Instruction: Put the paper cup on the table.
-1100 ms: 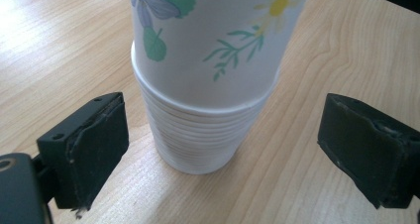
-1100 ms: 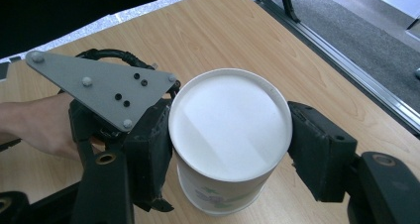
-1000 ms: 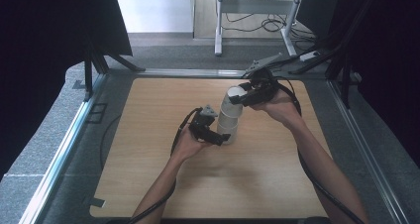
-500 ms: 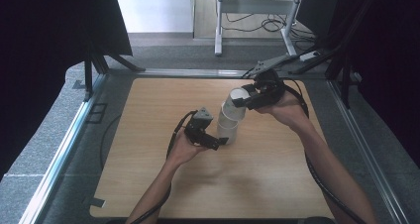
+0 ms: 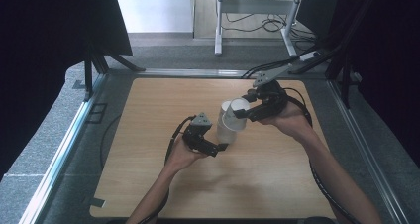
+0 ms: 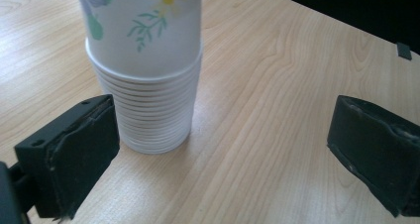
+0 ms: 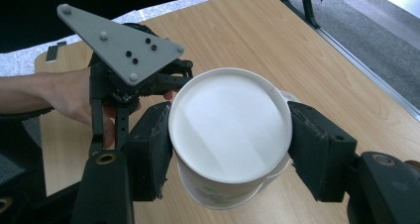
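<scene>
stack: white paper cups with flower print, nested upside down, stand upright on the light wooden table, long axis vertical
top cup: clenched by right gripper, tilting off the stack
left gripper: released, jaws wide; stack base touches or sits just beside its left pad, off centre
nearer hand: right

you have a stack of white paper cups standing upside down on the wooden table, rims nested at its foot, near the table's middle. the top cup, flower-printed, sits tilted, part lifted off that stack, base up.
</scene>
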